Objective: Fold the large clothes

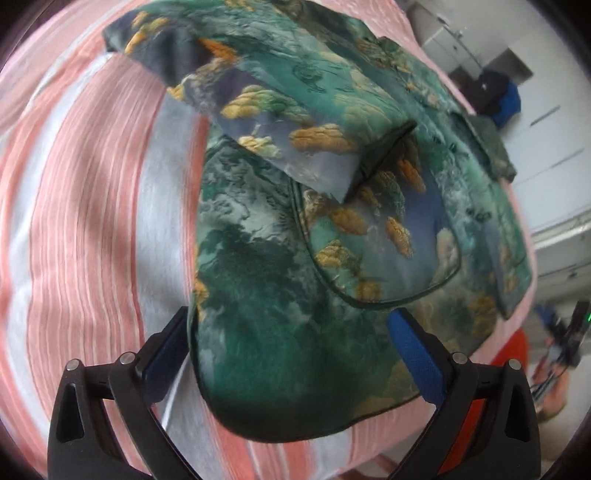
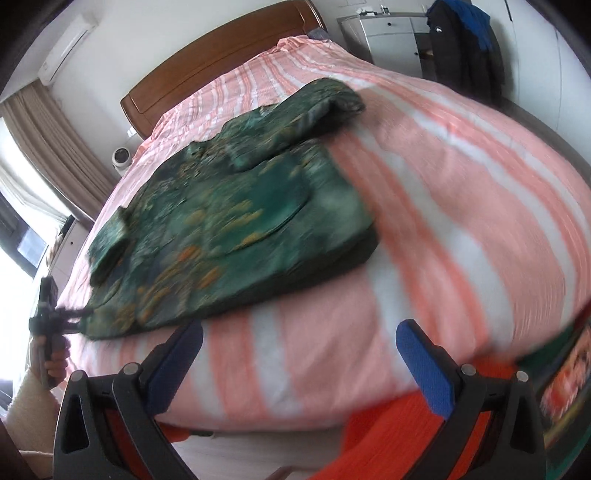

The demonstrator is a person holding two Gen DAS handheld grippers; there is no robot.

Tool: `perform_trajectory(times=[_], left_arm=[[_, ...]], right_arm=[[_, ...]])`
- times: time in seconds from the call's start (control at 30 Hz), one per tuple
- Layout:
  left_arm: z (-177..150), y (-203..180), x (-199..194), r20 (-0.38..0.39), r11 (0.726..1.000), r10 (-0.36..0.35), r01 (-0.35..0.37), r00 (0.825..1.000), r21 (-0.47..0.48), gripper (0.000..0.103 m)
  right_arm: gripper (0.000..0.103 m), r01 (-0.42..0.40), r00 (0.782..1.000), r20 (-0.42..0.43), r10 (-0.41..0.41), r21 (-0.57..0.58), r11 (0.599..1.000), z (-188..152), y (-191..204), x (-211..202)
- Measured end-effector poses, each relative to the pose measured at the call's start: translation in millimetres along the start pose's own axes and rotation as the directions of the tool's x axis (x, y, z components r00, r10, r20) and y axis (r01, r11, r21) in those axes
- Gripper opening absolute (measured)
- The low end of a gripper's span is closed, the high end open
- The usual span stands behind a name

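Note:
A large green garment (image 1: 280, 280) with gold and blue print lies spread on the pink and white striped bed (image 1: 81, 229). One sleeve (image 1: 258, 110) is folded across its body. My left gripper (image 1: 291, 325) is open, its jaws straddling the garment's near hem just above the cloth. In the right wrist view the garment (image 2: 229, 229) lies on the bed's left half. My right gripper (image 2: 299, 339) is open and empty, hovering over bare bedding (image 2: 424, 229) near the bed's front edge. The left gripper (image 2: 55, 317) shows there at the garment's left edge.
A wooden headboard (image 2: 221, 59) stands at the far end. A white cabinet (image 2: 388, 33) with dark and blue clothes hanging (image 2: 465, 40) is at the back right. Curtains and a window (image 2: 33, 155) are at the left. Orange cloth (image 2: 388, 435) lies below the bed's front edge.

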State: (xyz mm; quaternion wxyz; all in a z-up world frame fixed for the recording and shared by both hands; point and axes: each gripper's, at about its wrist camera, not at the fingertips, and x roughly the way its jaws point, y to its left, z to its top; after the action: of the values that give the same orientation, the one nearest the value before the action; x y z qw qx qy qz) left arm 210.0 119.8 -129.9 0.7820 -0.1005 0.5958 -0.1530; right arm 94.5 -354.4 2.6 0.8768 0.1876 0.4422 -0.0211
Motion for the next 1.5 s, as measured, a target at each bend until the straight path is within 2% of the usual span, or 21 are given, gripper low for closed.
perform_trajectory(times=[0.03,0.1,0.17,0.27,0.3,0.33,0.37,0.4,0.43,0.5,0.63,0.83,0.93,1.03,1.13,1.23,1.3,1.37,1.4,1.43,1.5], left_arm=[[-1.1,-3.8,-1.0,0.006,1.000,0.013,-0.013,1.000,0.011,0.081],[-4.4,-13.2,-5.7,0.011,0.998,0.050,-0.050,0.999,0.031,0.038],[-7.6,-15.7,-14.3,0.038,0.997,0.061,-0.062,0.997,0.034,0.019],[-11.1,-9.3,-27.6,0.063,0.999,0.039,-0.039,0.997,-0.002,0.011],[-13.1,-8.7,-31.2,0.072,0.999,0.035,-0.035,0.997,-0.011,0.011],[-14.9,-7.6,-35.1,0.081,0.999,0.028,-0.026,0.996,-0.021,0.010],[-17.2,-5.6,-38.8,0.089,0.999,0.019,-0.016,0.996,-0.032,0.010],[-19.7,-1.9,-43.4,0.094,0.999,0.008,-0.004,0.996,-0.041,0.010],[-21.6,1.2,-48.3,0.097,0.999,-0.001,0.006,0.995,-0.047,0.010],[-32.5,4.7,-57.3,0.102,0.998,-0.008,0.014,0.995,-0.058,0.010],[-54.6,1.1,-61.6,0.092,0.996,-0.011,0.019,0.996,-0.087,0.009],[-80.4,15.3,-64.7,0.076,0.982,-0.038,0.051,0.996,-0.182,0.009],[-74.1,13.0,-53.6,0.057,0.986,-0.008,0.017,0.998,-0.167,0.010],[-58.4,12.6,-39.8,0.035,0.986,0.015,-0.009,0.999,-0.167,0.010],[-47.4,0.3,-32.7,0.030,0.991,0.077,-0.074,0.997,-0.108,0.010],[-38.8,-13.9,-29.5,0.044,0.989,0.141,-0.139,0.989,-0.047,0.020],[-40.1,-15.1,-31.6,0.047,0.983,0.178,-0.175,0.983,-0.054,0.043],[-39.9,-15.9,-38.4,0.047,0.978,0.204,-0.201,0.978,-0.063,0.057],[-43.9,-16.6,-42.6,0.049,0.976,0.214,-0.210,0.976,-0.062,0.058],[-42.0,-21.1,-52.4,0.061,0.973,0.228,-0.225,0.972,-0.053,0.058],[-50.2,-24.0,-80.5,0.115,0.967,0.256,-0.256,0.960,-0.022,0.061]], right_arm=[[0.103,0.012,1.000,-0.001,-0.012,-0.003,1.000,12.5,-13.2,8.4],[0.103,0.006,1.000,-0.005,-0.006,0.031,0.999,33.3,-35.8,23.6],[0.103,-0.027,1.000,-0.009,0.027,0.069,0.997,48.8,-48.5,37.4],[0.098,-0.144,0.988,-0.030,0.149,0.122,0.982,69.9,-58.5,67.3],[0.085,-0.173,0.982,-0.058,0.181,0.133,0.976,74.5,-57.9,79.3],[0.063,-0.182,0.977,-0.084,0.194,0.132,0.974,77.3,-56.9,89.3],[0.051,-0.178,0.975,-0.112,0.192,0.124,0.976,77.5,-53.3,96.4],[0.031,-0.164,0.975,-0.134,0.178,0.110,0.980,76.7,-49.2,99.5],[0.022,-0.143,0.978,-0.142,0.155,0.090,0.986,76.3,-44.6,99.6],[0.014,-0.130,0.981,-0.140,0.134,0.039,0.991,74.7,-30.3,89.8],[0.014,-0.107,0.985,-0.140,0.101,-0.034,0.994,71.5,-5.0,62.7],[0.013,-0.094,0.977,-0.193,0.087,-0.030,0.995,49.8,0.3,43.2],[0.013,-0.082,0.975,-0.207,0.075,-0.024,0.996,37.3,-3.4,43.9],[0.013,-0.061,0.972,-0.225,0.061,0.004,0.998,35.6,-8.7,61.3],[0.013,-0.051,0.975,-0.217,0.053,0.018,0.999,38.9,-6.1,71.1],[0.013,-0.041,0.980,-0.196,0.037,-0.017,0.999,34.4,-1.9,66.9],[0.014,-0.033,0.983,-0.181,0.029,-0.017,0.999,32.6,-4.5,67.7],[0.022,-0.035,0.985,-0.168,0.037,0.015,0.999,24.8,-11.3,63.2],[0.036,-0.025,0.987,-0.159,0.029,0.027,0.999,24.0,-12.1,62.7],[0.056,-0.012,0.988,-0.151,0.018,0.035,0.999,23.1,-12.6,60.7],[0.068,0.003,0.992,-0.129,0.003,0.051,0.999,21.2,-12.9,51.3]])
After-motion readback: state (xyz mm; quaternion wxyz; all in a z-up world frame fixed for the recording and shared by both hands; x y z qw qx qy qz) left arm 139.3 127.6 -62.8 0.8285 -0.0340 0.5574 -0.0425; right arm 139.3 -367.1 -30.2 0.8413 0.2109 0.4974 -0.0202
